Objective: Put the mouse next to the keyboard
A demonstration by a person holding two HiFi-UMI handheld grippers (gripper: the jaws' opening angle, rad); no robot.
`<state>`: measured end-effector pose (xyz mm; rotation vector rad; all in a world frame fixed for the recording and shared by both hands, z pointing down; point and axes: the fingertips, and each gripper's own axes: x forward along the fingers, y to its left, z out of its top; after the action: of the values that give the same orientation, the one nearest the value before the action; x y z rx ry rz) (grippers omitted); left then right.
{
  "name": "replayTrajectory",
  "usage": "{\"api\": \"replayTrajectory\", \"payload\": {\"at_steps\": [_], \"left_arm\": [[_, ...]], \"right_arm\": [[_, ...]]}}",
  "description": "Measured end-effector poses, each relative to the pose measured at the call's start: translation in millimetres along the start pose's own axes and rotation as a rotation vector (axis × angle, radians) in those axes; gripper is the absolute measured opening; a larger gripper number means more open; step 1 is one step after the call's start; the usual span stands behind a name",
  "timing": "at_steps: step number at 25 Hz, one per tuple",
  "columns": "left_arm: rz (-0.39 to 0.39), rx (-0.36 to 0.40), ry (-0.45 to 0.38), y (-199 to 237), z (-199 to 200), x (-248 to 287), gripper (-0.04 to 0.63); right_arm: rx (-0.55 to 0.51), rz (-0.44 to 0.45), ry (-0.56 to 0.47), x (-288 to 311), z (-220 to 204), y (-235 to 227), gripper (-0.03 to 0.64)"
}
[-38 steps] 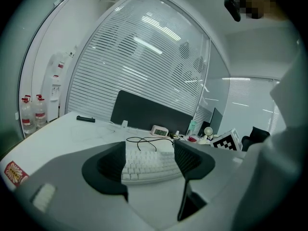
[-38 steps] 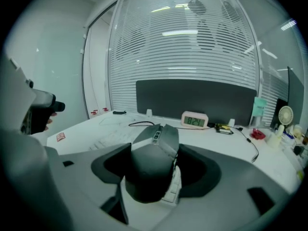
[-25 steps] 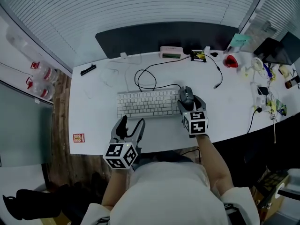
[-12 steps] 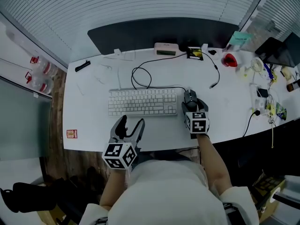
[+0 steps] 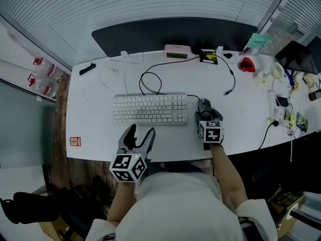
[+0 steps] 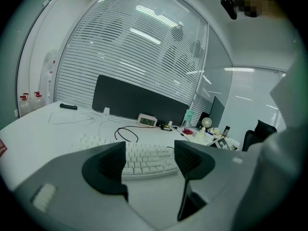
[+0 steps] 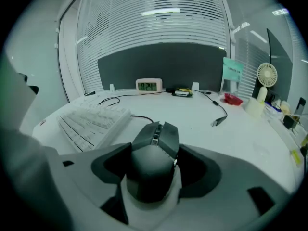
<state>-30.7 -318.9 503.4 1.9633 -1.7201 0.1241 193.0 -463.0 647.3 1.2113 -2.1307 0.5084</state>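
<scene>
Mouse (image 7: pixel 154 150): dark, held between the jaws of the right tool (image 5: pixel 203 109), just beside the right end of the keyboard (image 5: pixel 150 108), with its nose pointing away from the person. I cannot tell whether its underside touches the counter (image 5: pixel 95 134).
Right tool: jaws set wide, pads against the two sides of the mouse; the tool tilts downward over the counter.
Left tool (image 6: pixel 151 162): jaws apart with nothing between them. It hangs over the near edge of the counter in front of the keyboard, apart from it.
Keyboard: white, lying flat in the middle of the counter with its long side running left to right.
Cable (image 5: pixel 150 79): black, running from the front of the mouse along the back of the keyboard and curling into a loop behind it.
Clock (image 5: pixel 176 50): small, at the back edge of the counter, in front of a dark panel (image 5: pixel 165 31).
</scene>
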Motion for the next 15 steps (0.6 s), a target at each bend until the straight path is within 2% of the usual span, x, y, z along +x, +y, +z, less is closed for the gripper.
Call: {"api": "replayTrajectory", "payload": {"at_steps": [5, 8, 12, 15], "left_arm": [[-0.001, -0.008, 0.006, -4, -1, 0, 0.307], [-0.002, -0.004, 0.012, -1, -2, -3, 0.307], [0.005, -0.004, 0.034, 11, -10, -10, 0.307], [0.005, -0.014, 0.044, 20, -17, -17, 0.307]], "right_arm": [[0.004, -0.003, -0.008, 0, 2, 0, 0.308], [0.033, -0.017, -0.049, -4, 5, 0, 0.346], [0.012, -0.087, -0.109, -21, 12, 1, 0.364], [0.027, -0.136, -0.203, -47, 25, 5, 0.364]]}}
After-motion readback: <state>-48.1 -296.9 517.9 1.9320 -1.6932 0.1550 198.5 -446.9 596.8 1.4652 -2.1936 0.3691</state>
